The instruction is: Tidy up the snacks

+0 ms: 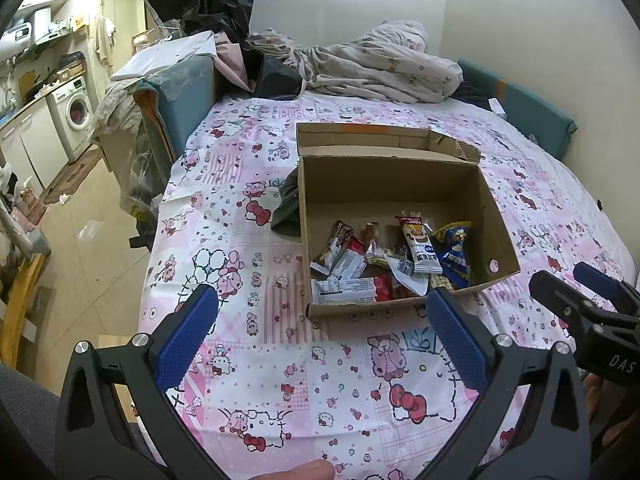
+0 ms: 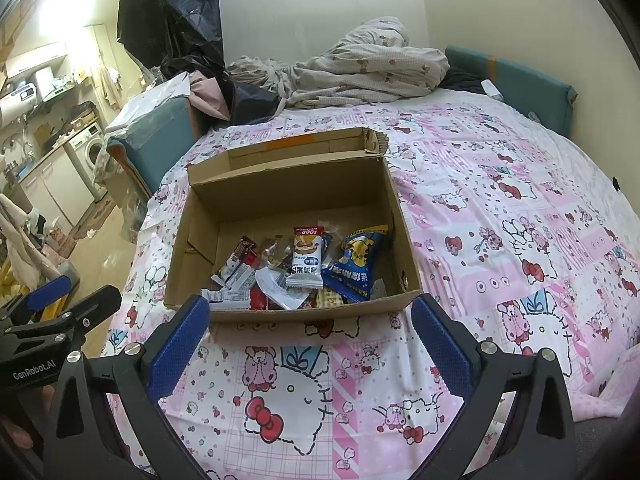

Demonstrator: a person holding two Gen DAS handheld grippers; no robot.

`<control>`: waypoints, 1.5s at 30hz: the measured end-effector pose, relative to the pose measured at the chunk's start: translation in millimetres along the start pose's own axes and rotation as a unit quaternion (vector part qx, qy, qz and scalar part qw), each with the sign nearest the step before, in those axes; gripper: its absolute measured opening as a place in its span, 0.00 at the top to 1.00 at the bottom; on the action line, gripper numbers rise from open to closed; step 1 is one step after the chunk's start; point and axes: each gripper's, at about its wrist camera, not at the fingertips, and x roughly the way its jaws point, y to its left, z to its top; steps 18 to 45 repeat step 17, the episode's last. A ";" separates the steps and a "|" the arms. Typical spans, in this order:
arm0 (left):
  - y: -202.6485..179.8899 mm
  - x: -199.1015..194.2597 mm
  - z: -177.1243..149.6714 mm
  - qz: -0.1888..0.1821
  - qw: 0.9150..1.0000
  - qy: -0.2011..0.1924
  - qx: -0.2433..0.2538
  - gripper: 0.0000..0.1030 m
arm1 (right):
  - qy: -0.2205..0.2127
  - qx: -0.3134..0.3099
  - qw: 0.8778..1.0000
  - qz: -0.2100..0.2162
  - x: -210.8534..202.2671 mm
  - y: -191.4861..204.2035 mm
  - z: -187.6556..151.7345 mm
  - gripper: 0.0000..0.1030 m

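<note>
Snacks (image 2: 304, 272) lie heaped in the cardboard box (image 2: 404, 248), dead ahead of the released right gripper (image 2: 310, 334); left gripper (image 1: 322, 328), also spread, sits equally close.

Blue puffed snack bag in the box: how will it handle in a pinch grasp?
The blue puffed snack bag looks air-filled, so probably light and squashy. Its glossy film may slip. It leans on other packets in the cardboard box, so neighbours may shift.
</note>
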 end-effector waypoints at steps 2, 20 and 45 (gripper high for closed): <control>0.0 0.2 0.0 0.000 1.000 0.000 0.000 0.00 | 0.000 -0.001 1.000 0.000 0.2 0.6 -0.2 0.00; -0.9 0.6 1.9 -0.003 1.000 0.000 -0.001 0.00 | -0.002 0.002 1.000 0.001 -0.6 -0.1 0.2 0.00; -0.9 0.6 1.9 -0.003 1.000 0.000 -0.001 0.00 | -0.002 0.002 1.000 0.001 -0.6 -0.1 0.2 0.00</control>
